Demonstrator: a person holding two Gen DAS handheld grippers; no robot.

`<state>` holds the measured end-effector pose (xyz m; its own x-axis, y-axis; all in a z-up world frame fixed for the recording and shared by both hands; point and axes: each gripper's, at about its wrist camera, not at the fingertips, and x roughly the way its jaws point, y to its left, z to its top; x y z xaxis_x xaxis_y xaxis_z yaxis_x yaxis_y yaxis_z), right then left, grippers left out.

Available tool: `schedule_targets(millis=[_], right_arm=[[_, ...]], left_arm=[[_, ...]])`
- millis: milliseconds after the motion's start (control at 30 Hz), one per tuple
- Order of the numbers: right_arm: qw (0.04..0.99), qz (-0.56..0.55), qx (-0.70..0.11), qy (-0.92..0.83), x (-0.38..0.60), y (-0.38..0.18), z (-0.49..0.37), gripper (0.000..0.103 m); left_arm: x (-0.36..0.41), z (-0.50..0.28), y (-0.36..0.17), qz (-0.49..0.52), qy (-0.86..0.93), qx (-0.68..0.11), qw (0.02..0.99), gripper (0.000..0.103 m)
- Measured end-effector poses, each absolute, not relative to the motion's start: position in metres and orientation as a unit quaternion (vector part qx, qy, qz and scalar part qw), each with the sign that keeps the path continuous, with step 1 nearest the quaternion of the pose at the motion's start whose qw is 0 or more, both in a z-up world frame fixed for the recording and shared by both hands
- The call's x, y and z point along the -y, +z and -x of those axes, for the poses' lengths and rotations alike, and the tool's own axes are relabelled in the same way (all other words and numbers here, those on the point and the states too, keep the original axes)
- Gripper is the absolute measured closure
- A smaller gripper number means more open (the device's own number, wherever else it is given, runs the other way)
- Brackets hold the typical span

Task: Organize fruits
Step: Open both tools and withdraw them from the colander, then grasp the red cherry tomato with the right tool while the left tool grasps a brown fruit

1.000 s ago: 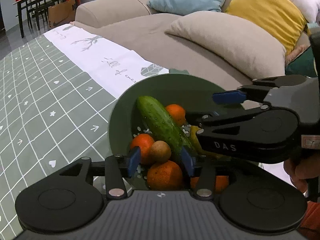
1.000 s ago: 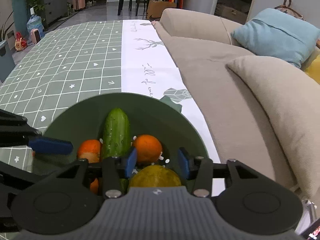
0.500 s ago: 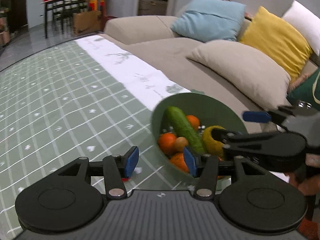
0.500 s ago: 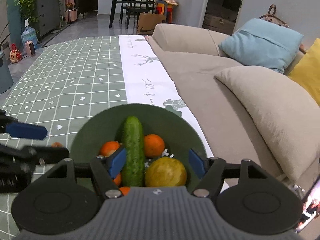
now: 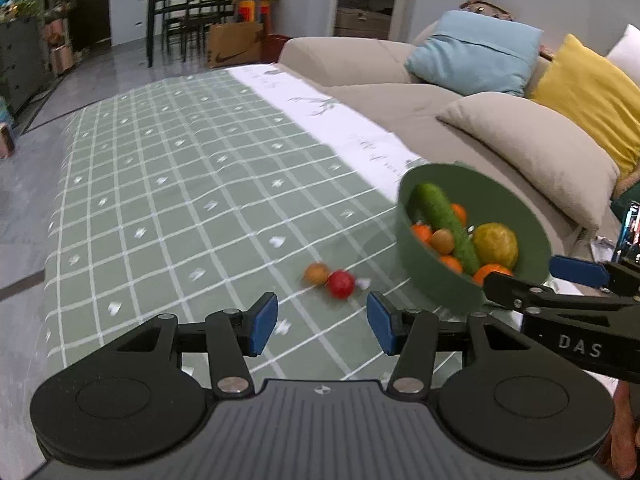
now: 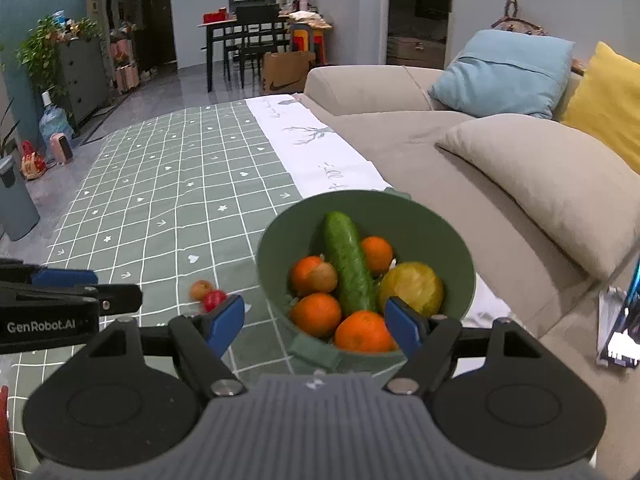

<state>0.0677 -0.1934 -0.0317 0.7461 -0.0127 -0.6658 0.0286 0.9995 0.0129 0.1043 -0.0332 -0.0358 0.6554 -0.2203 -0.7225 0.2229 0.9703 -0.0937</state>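
Note:
A green bowl (image 5: 532, 220) (image 6: 436, 224) stands at the table's right edge, holding a cucumber (image 6: 350, 266), several oranges (image 6: 316, 314), a yellow-green fruit (image 6: 412, 288) and a small brown fruit (image 6: 324, 276). A small red fruit (image 5: 341, 284) (image 6: 214, 299) and a small brown fruit (image 5: 317, 273) (image 6: 201, 289) lie on the tablecloth left of the bowl. My left gripper (image 5: 322, 324) is open and empty, just short of those two fruits. My right gripper (image 6: 315, 322) is open and empty, above the bowl's near rim.
The table has a green checked cloth (image 5: 180, 184) with a white strip (image 5: 332, 112) along its right side. A beige sofa (image 6: 460, 152) with blue, yellow and beige cushions stands right of the table. A phone (image 6: 624, 320) stands at the far right.
Both grippers have pulled back from the bowl and opened wider. The left one swung left, bringing the two loose fruits on the cloth into view. The yellow-green fruit now lies free in the bowl.

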Motion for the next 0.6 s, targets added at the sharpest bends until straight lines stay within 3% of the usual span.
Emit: schedule_targets(millis=[233, 267, 367, 600], right_arm=[[0.937, 0.008, -0.349, 0.005, 0.168, -0.050, -0.054, 0.030], [0.938, 0.010, -0.347, 0.007, 0.165, -0.052, -0.053, 0.032], [0.936, 0.015, -0.352, 0.019, 0.157, -0.058, -0.055, 0.053], [0.930, 0.024, -0.363, 0.052, 0.142, -0.073, -0.068, 0.061]], left_arm=[[0.012, -0.092, -0.051, 0.009, -0.104, -0.409, 0.907, 0.042], [0.011, -0.092, -0.052, 0.011, -0.105, -0.409, 0.907, 0.042], [0.006, -0.093, -0.056, 0.019, -0.107, -0.411, 0.905, 0.042], [0.004, -0.106, -0.066, 0.025, -0.112, -0.416, 0.902, 0.050]])
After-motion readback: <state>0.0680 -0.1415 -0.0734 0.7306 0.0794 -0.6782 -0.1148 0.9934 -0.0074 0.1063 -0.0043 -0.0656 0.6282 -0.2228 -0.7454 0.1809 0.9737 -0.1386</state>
